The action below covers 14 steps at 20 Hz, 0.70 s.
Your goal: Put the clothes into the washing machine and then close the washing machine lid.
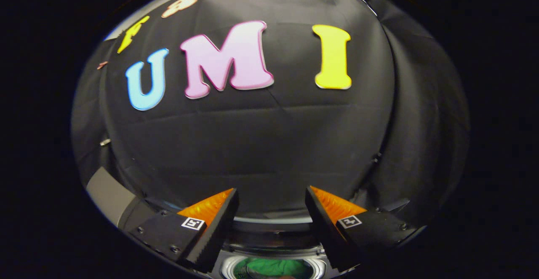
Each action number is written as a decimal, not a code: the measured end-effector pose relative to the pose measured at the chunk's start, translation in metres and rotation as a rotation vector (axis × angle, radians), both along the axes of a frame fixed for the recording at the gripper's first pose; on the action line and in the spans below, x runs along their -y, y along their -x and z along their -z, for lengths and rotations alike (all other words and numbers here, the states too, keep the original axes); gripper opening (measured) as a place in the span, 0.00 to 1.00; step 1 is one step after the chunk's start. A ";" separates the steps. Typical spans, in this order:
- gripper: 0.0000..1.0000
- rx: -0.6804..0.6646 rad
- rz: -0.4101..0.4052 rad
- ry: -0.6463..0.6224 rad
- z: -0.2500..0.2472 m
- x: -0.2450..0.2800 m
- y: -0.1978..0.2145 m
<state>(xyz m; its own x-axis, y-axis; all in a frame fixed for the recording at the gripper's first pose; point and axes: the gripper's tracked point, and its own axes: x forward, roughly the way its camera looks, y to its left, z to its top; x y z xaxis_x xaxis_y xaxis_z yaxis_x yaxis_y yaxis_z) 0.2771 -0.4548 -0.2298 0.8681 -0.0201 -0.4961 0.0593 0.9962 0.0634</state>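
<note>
1. gripper [271, 203] fingers spread apart, holding nothing; green clothes [273, 268] sit down in the washer [273, 245] drum, right below the fingers
2. risk imo: lid looks not yet shut; aimed this high, a reach for it could miss
3. far side is black cloth wall [261, 144]; grey panel [107, 194] near left

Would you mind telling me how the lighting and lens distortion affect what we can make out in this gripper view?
Gripper view: strong fisheye bending curves the cloth wall and its seams into a dome; light falls on the wall's middle and fades to dark at its sides; the gripper is sharp, its jaws open with nothing between them; below them, a green cloth in the washer opening looks soft and dim.
</note>
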 end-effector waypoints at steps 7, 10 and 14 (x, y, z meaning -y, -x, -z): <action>1.00 -0.005 -0.012 0.002 0.001 -0.003 0.001; 1.00 0.003 -0.002 0.012 -0.002 -0.001 0.017; 1.00 0.003 0.004 0.018 -0.004 -0.003 0.028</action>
